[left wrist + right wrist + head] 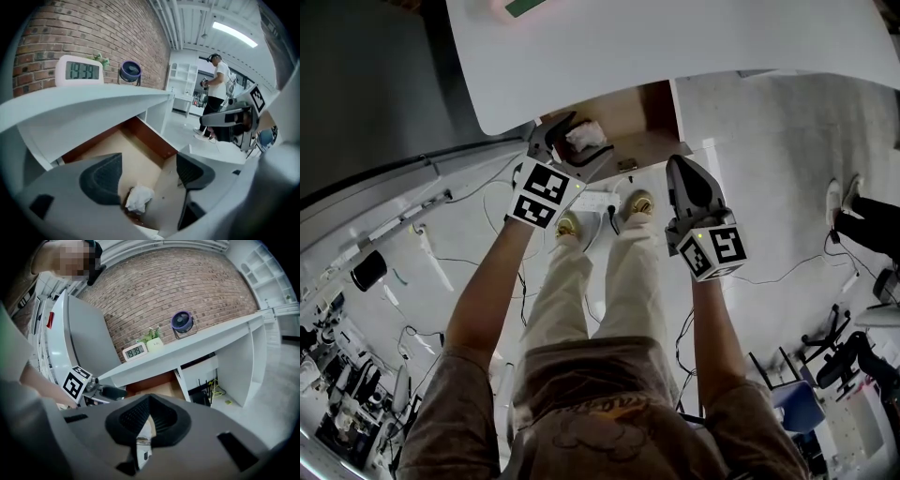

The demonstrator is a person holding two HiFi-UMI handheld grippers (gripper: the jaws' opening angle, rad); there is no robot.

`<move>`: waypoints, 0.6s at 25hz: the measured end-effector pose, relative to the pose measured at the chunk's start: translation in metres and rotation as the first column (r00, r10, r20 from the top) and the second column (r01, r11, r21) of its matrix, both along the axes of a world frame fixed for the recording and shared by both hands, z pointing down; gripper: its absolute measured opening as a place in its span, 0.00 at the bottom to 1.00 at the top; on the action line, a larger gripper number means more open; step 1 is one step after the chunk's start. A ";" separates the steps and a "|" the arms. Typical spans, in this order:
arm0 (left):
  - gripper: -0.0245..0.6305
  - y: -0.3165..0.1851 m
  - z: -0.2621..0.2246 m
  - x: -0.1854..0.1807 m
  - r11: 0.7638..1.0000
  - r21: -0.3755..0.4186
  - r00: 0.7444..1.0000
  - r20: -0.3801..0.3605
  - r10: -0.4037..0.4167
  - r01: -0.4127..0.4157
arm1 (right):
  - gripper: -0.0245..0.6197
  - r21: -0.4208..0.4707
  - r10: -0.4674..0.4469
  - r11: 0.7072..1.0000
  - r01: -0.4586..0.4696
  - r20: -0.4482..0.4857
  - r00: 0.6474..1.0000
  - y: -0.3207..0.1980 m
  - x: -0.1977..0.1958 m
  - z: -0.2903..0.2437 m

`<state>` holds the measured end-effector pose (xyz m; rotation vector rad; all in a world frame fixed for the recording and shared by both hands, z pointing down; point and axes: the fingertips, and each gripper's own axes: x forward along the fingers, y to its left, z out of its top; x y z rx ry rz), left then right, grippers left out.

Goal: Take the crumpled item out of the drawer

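L gripper (150, 173) released over wad (139, 198) in drawer (140, 136).
Jaws spread wide, wad below between them, untouched; R gripper (148, 416) clenched, near drawer.

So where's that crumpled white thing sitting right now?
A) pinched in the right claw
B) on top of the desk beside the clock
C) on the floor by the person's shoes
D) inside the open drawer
D: the crumpled white thing lies on the bottom of the open drawer, and the left claw is open just in front of it, not gripping it.
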<state>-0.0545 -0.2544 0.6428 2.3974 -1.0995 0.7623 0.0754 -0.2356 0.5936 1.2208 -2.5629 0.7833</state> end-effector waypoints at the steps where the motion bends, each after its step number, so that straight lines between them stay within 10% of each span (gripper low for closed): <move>1: 0.58 -0.001 0.006 0.002 1.000 -0.013 1.000 0.021 0.019 -0.019 | 0.04 -0.001 0.001 1.000 -0.001 0.000 1.000 0.000 0.002 0.000; 9: 0.58 -0.008 0.072 0.009 0.978 -0.156 0.972 0.168 0.165 -0.139 | 0.04 -0.017 0.030 0.999 -0.030 0.004 1.000 -0.001 0.021 0.004; 15: 0.58 -0.003 0.114 0.015 0.936 -0.248 0.900 0.297 0.319 -0.250 | 0.04 -0.033 0.031 0.999 -0.030 0.013 0.999 0.001 0.028 0.008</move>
